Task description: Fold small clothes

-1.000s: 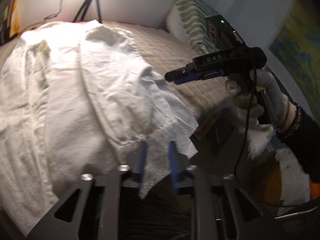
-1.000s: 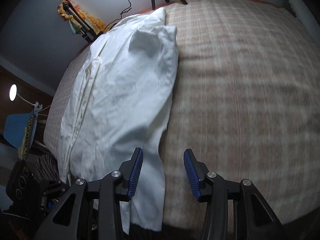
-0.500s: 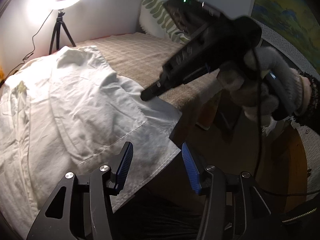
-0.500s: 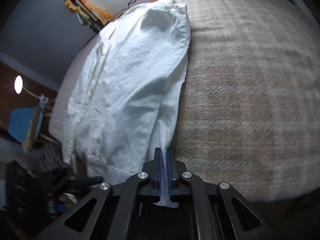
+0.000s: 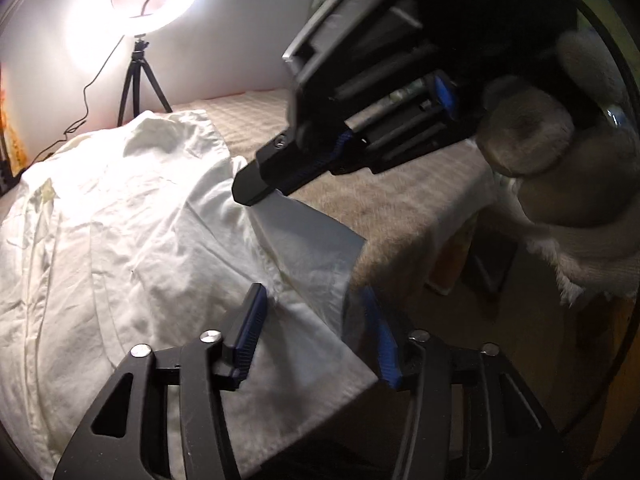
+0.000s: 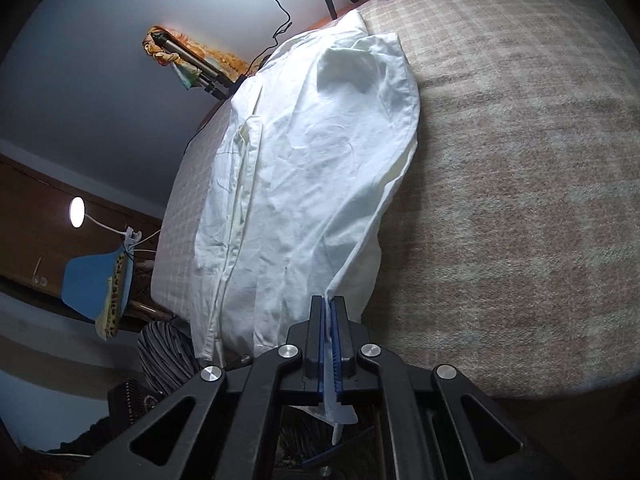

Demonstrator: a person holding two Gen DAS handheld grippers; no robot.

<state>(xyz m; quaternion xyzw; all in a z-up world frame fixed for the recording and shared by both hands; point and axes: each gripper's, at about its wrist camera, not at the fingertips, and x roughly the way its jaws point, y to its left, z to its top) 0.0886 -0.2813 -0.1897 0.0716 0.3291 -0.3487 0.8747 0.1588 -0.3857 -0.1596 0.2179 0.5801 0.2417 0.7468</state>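
Pinching white shirt (image 6: 312,168) hem, right gripper (image 6: 329,344) clamped, left gripper (image 5: 316,332) apart, bedspread (image 6: 520,200) beside.

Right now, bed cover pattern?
Beige-tan checked weave on the bed cover; right wrist view shows it best.

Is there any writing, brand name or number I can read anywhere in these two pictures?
None can be read.
The right gripper, shut on the white shirt, shows no legible label from this close.
The left gripper is plain black and blue.
The patterned cloth by the wall shows only colours.
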